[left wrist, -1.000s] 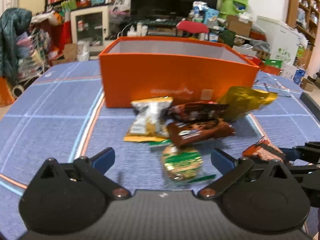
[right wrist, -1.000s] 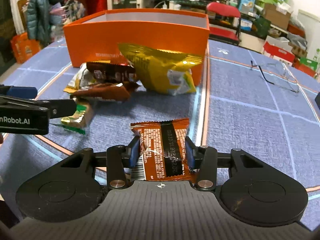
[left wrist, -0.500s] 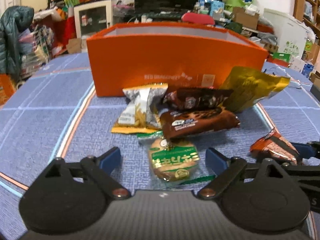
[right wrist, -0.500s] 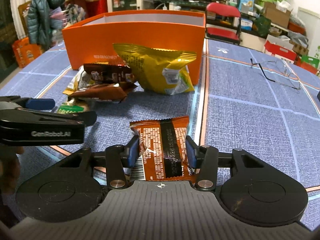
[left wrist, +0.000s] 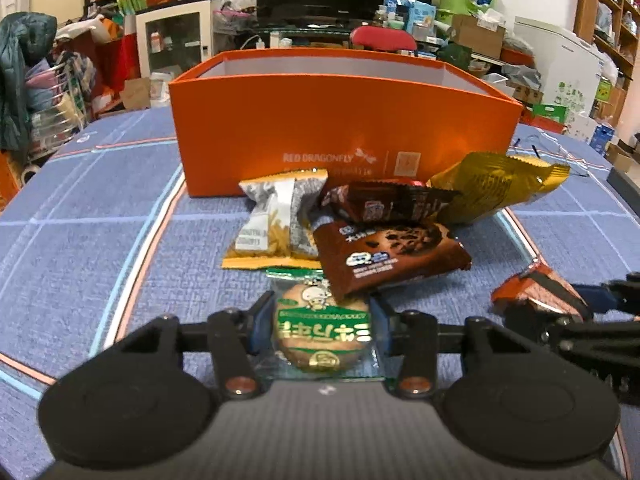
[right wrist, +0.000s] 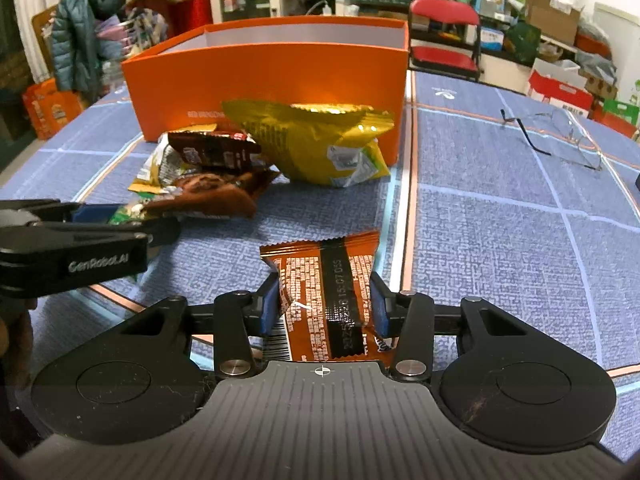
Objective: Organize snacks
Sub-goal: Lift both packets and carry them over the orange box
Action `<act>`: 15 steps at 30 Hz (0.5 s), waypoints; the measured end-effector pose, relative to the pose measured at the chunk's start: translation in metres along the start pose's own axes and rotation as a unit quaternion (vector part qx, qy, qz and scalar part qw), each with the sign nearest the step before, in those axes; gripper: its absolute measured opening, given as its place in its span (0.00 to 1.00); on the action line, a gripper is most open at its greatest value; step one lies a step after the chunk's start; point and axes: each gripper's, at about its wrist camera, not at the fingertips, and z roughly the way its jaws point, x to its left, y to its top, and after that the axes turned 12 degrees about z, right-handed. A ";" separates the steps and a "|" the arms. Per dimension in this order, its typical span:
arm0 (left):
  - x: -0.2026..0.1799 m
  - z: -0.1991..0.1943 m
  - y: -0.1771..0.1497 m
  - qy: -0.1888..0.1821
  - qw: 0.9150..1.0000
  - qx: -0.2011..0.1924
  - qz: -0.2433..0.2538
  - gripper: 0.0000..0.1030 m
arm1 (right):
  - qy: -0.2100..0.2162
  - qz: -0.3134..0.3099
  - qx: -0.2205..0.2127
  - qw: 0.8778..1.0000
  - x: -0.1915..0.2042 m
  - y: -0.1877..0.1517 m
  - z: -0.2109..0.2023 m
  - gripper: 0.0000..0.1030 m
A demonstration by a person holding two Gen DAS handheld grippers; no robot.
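My left gripper (left wrist: 320,330) is shut on a round biscuit in a green-labelled clear wrapper (left wrist: 322,330), low over the blue cloth. My right gripper (right wrist: 323,306) is shut on an orange-brown snack packet (right wrist: 324,292); this packet also shows in the left wrist view (left wrist: 536,292). Behind lie a brown chocolate cookie pack (left wrist: 390,258), a dark chocolate bar pack (left wrist: 384,202), a grey-yellow stick snack bag (left wrist: 280,220) and a gold bag (left wrist: 492,186). An open orange box (left wrist: 344,128) stands behind them; its inside is mostly hidden.
The table has a blue checked cloth (right wrist: 500,240). A pair of glasses (right wrist: 560,136) lies on it at the far right. The left gripper's body (right wrist: 72,256) reaches in from the left in the right wrist view. A cluttered room with a red chair (right wrist: 444,36) lies beyond.
My left gripper moved forward to the round biscuit and closed its fingers on it. My right gripper stayed shut on the orange-brown packet, almost still.
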 end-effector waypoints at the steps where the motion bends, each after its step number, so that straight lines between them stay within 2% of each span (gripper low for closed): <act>1: 0.001 -0.002 -0.001 -0.002 1.000 0.001 0.002 0.45 | 0.001 -0.002 0.000 1.000 0.001 0.000 0.000 0.28; 9: 0.018 -0.014 -0.008 -0.002 1.000 0.012 -0.005 0.45 | 0.011 -0.030 -0.002 0.999 0.021 -0.006 -0.009 0.28; 15: 0.026 -0.030 -0.007 0.000 1.000 0.002 -0.010 0.45 | 0.023 -0.058 -0.022 0.998 0.037 -0.010 -0.028 0.28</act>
